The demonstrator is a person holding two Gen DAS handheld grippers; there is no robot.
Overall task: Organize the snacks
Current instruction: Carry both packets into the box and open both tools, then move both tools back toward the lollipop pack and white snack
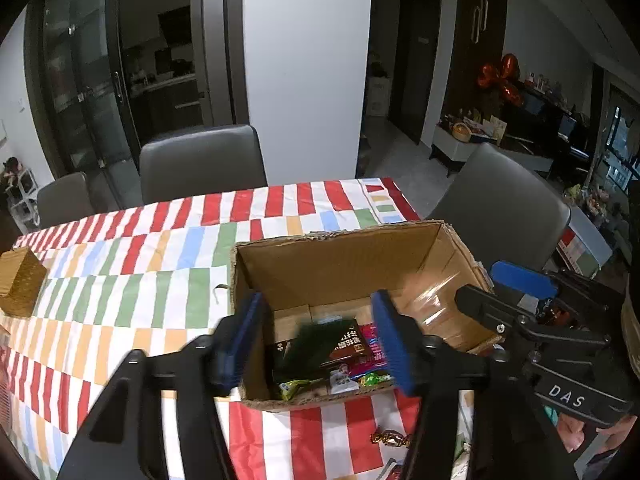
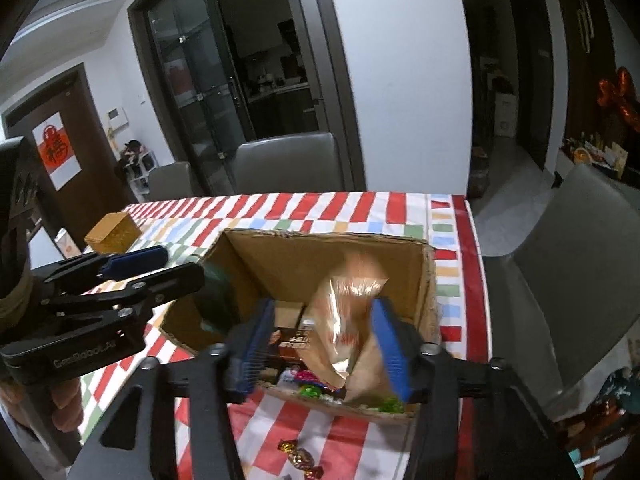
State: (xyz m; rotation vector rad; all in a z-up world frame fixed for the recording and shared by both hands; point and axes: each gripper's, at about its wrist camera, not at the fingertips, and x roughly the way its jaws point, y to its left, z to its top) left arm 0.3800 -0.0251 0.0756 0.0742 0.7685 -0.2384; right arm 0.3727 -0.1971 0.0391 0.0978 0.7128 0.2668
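Nearest, gold-wrapped candies (image 2: pixel 298 458) lie on the striped bench (image 1: pixel 132 264). Just beyond, both tools hang over an open cardboard box (image 1: pixel 344 256) holding snack packets (image 1: pixel 340 350): the left tool (image 1: pixel 320 344) spread wide, gripping nothing; the right tool (image 2: pixel 324 344) also spread, a blurred orange bag (image 2: pixel 352 320) between its fingers, contact unclear. Farther left sits a woven basket (image 2: pixel 114 232).

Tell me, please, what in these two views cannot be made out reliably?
- Green packet, left wrist view: motion-blurred, so its print is unreadable.
- Pale bag, right wrist view: motion-blurred; whether the fingers touch it cannot be told.
- Box floor, both views: the near wall, the fingers and the snacks hide much of it.
- Candies, right wrist view: one is cut off by the bottom edge.
- Right gripper, left wrist view: its tips are partly hidden behind the box.
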